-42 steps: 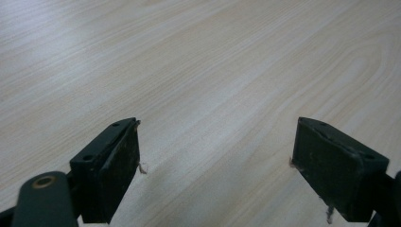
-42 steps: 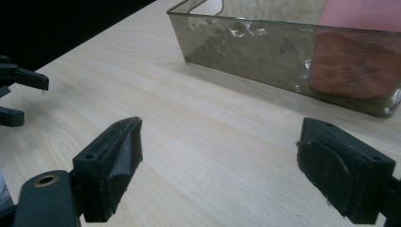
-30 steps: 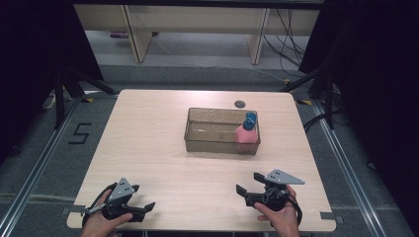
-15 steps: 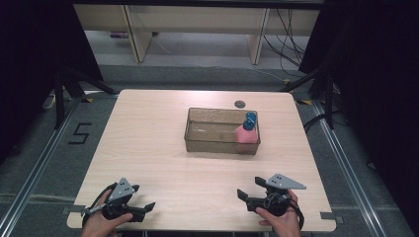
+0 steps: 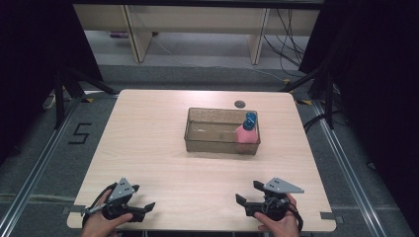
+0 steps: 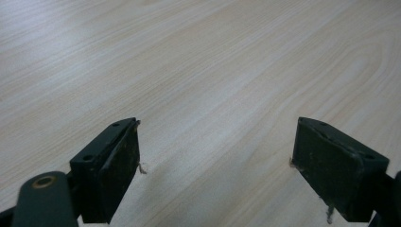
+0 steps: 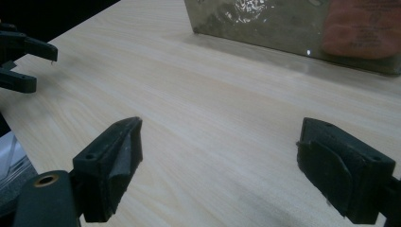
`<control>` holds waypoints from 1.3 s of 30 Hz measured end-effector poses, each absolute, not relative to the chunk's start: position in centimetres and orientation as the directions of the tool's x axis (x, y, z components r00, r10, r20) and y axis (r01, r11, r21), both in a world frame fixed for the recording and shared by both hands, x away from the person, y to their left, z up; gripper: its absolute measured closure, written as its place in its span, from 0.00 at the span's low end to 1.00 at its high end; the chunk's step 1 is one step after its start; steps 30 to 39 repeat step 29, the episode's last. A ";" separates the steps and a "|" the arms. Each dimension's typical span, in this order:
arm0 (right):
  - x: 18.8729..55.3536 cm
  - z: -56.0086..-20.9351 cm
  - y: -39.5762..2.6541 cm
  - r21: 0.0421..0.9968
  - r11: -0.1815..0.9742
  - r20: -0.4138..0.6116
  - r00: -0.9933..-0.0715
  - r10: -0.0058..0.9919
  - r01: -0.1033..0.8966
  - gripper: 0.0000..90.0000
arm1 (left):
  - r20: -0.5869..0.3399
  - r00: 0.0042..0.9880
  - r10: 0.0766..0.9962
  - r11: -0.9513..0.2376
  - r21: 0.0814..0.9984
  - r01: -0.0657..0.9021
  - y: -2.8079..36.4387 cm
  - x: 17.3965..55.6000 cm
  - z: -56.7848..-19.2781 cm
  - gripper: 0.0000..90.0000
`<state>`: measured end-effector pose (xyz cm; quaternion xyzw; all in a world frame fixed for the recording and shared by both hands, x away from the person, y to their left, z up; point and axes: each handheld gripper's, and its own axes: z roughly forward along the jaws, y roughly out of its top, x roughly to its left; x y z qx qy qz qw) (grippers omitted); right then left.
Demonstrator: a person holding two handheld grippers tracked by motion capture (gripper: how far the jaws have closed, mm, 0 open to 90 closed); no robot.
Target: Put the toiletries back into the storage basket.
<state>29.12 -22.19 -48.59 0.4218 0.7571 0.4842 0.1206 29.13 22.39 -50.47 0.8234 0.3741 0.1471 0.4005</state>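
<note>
A clear brownish plastic bin [image 5: 197, 143] stands at the table's middle, toward the far side. Inside its right end leans a pink bottle [image 5: 245, 134] with a blue cap [image 5: 250, 120]. The bin's wall [image 7: 265, 23] and the pink bottle [image 7: 364, 28] behind it appear at the top of the right gripper view. My left gripper [image 5: 142, 197] rests open near the front left corner, held by a hand, with bare wood between its jaws [image 6: 215, 156]. My right gripper [image 5: 249, 192] rests open near the front right edge, nothing between its jaws [image 7: 217, 161].
A small dark round disc [image 5: 239, 104] lies on the light wooden table [image 5: 148, 128] just behind the bin. The left gripper's black jaws [image 7: 23, 61] appear at the left edge of the right gripper view. Grey floor and metal rails surround the table.
The right gripper has drawn back slightly toward the front edge of the table. The left gripper, bin and bottle have not moved.
</note>
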 end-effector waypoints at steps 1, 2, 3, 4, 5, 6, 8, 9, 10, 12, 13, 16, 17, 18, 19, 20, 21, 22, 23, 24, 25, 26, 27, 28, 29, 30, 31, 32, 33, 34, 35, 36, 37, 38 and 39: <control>29.2 -48.7 -22.2 0.833 0.178 0.230 -0.620 0.750 0.524 0.18 | -0.057 0.679 0.732 -0.397 0.774 0.493 22.4 29.2 -50.5 0.17; 28.8 -48.5 -22.0 0.816 0.165 0.249 -0.594 0.765 0.554 0.18 | -0.057 0.679 0.732 -0.398 0.774 0.493 22.4 29.2 -50.5 0.17; 29.0 -48.6 -22.1 0.830 0.183 0.223 -0.613 0.758 0.528 0.18 | -0.057 0.679 0.732 -0.397 0.774 0.493 22.4 29.2 -50.5 0.17; 28.9 -48.6 -22.1 0.827 0.182 0.233 -0.618 0.751 0.532 0.18 | -0.059 0.679 0.732 -0.396 0.773 0.495 22.4 29.1 -50.5 0.17; 28.8 -48.6 -22.0 0.824 0.178 0.238 -0.613 0.753 0.538 0.18 | -0.059 0.679 0.732 -0.396 0.773 0.495 22.4 29.1 -50.5 0.17; 28.8 -48.7 -22.0 0.823 0.173 0.249 -0.617 0.747 0.541 0.18 | -0.059 0.678 0.732 -0.396 0.774 0.495 22.4 29.1 -50.5 0.17; 28.7 -48.7 -22.1 0.824 0.191 0.226 -0.617 0.754 0.534 0.17 | -0.059 0.679 0.732 -0.397 0.773 0.495 22.4 29.1 -50.5 0.17; 28.7 -48.8 -22.0 0.824 0.184 0.234 -0.618 0.751 0.535 0.17 | -0.058 0.679 0.732 -0.397 0.774 0.494 22.4 29.1 -50.5 0.17; 28.7 -48.8 -22.0 0.824 0.184 0.235 -0.619 0.750 0.536 0.17 | -0.058 0.680 0.731 -0.398 0.774 0.493 22.4 29.2 -50.6 0.17; 28.5 -48.8 -21.8 0.817 0.181 0.244 -0.614 0.751 0.547 0.17 | -0.056 0.678 0.733 -0.400 0.770 0.496 22.3 29.1 -50.5 0.17; 28.6 -48.9 -21.9 0.823 0.197 0.223 -0.623 0.750 0.533 0.17 | -0.056 0.679 0.732 -0.401 0.770 0.496 22.3 29.1 -50.5 0.17; 28.4 -49.1 -21.6 0.810 0.190 0.249 -0.619 0.745 0.555 0.17 | -0.056 0.679 0.732 -0.401 0.770 0.496 22.3 29.1 -50.5 0.17; 28.4 -49.1 -21.5 0.810 0.191 0.248 -0.620 0.744 0.554 0.17 | -0.055 0.678 0.733 -0.401 0.770 0.496 22.3 29.1 -50.5 0.17; 28.4 -49.1 -21.4 0.805 0.184 0.260 -0.614 0.745 0.564 0.17 | -0.056 0.678 0.733 -0.400 0.771 0.496 22.3 29.1 -50.5 0.17; 28.3 -49.1 -21.5 0.808 0.184 0.260 -0.619 0.741 0.560 0.17 | -0.055 0.679 0.732 -0.401 0.771 0.495 22.3 29.1 -50.5 0.17; 28.3 -49.1 -21.5 0.814 0.185 0.251 -0.619 0.744 0.551 0.17 | -0.054 0.680 0.732 -0.403 0.770 0.495 22.4 29.1 -50.5 0.17; 28.3 -49.1 -21.5 0.812 0.189 0.250 -0.622 0.742 0.552 0.17 | -0.054 0.680 0.732 -0.403 0.770 0.495 22.4 29.1 -50.5 0.17; 28.2 -49.0 -21.5 0.804 0.193 0.256 -0.620 0.741 0.563 0.17 | -0.052 0.680 0.731 -0.405 0.769 0.494 22.4 29.1 -50.5 0.17; 28.2 -49.0 -21.5 0.804 0.188 0.262 -0.620 0.740 0.564 0.17 | -0.055 0.679 0.732 -0.402 0.770 0.495 22.4 29.1 -50.5 0.17; 28.2 -49.0 -21.5 0.804 0.193 0.256 -0.620 0.742 0.563 0.17 | -0.055 0.679 0.732 -0.402 0.770 0.496 22.3 29.1 -50.5 0.17; 28.3 -49.1 -21.5 0.808 0.188 0.255 -0.619 0.743 0.558 0.17 | -0.047 0.683 0.729 -0.412 0.766 0.493 22.4 29.2 -50.5 0.17; 28.4 -49.1 -21.5 0.813 0.192 0.242 -0.620 0.746 0.549 0.17 | -0.042 0.686 0.726 -0.420 0.762 0.492 22.5 29.2 -50.4 0.17; 28.4 -49.2 -21.5 0.814 0.192 0.242 -0.620 0.746 0.548 0.17 | -0.027 0.689 0.724 -0.429 0.765 0.481 22.5 29.3 -50.5 0.17; 28.4 -49.1 -21.5 0.814 0.191 0.243 -0.620 0.746 0.549 0.17 | -0.041 0.685 0.727 -0.419 0.765 0.490 22.4 29.2 -50.5 0.17; 28.4 -49.1 -21.5 0.813 0.191 0.244 -0.619 0.746 0.550 0.17 | -0.041 0.686 0.726 -0.421 0.762 0.492 22.5 29.2 -50.5 0.17; 28.4 -49.1 -21.5 0.813 0.191 0.244 -0.619 0.746 0.550 0.17 | -0.041 0.686 0.726 -0.421 0.762 0.492 22.5 29.2 -50.5 0.17; 28.4 -49.1 -21.5 0.813 0.191 0.244 -0.619 0.746 0.550 0.17 | -0.041 0.686 0.726 -0.421 0.762 0.492 22.5 29.2 -50.5 0.17; 28.4 -49.1 -21.5 0.813 0.191 0.244 -0.619 0.746 0.550 0.17 | -0.041 0.686 0.726 -0.421 0.762 0.492 22.5 29.2 -50.5 0.17; 28.4 -49.1 -21.5 0.813 0.191 0.244 -0.619 0.746 0.550 0.17 | -0.041 0.686 0.726 -0.421 0.762 0.492 22.5 29.2 -50.5 0.17; 28.4 -49.1 -21.5 0.813 0.191 0.244 -0.619 0.746 0.550 0.17 | -0.041 0.686 0.726 -0.421 0.762 0.492 22.5 29.2 -50.5 0.17; 28.4 -49.1 -21.5 0.813 0.191 0.244 -0.619 0.746 0.550 0.17 | -0.041 0.686 0.726 -0.421 0.762 0.492 22.5 29.2 -50.5 0.17; 28.4 -49.1 -21.5 0.813 0.191 0.244 -0.619 0.746 0.550 0.17 | -0.041 0.686 0.726 -0.421 0.762 0.492 22.5 29.2 -50.5 0.17; 28.4 -49.1 -21.5 0.813 0.191 0.244 -0.619 0.746 0.550 0.17 | -0.041 0.686 0.726 -0.421 0.762 0.492 22.5 29.2 -50.5 0.17; 28.4 -49.1 -21.5 0.813 0.191 0.244 -0.619 0.746 0.550 0.17 | -0.041 0.686 0.726 -0.421 0.762 0.492 22.5 29.2 -50.5 0.17; 28.4 -49.1 -21.5 0.813 0.191 0.244 -0.619 0.746 0.550 0.17 | -0.041 0.686 0.726 -0.421 0.762 0.492 22.5 29.2 -50.5 0.17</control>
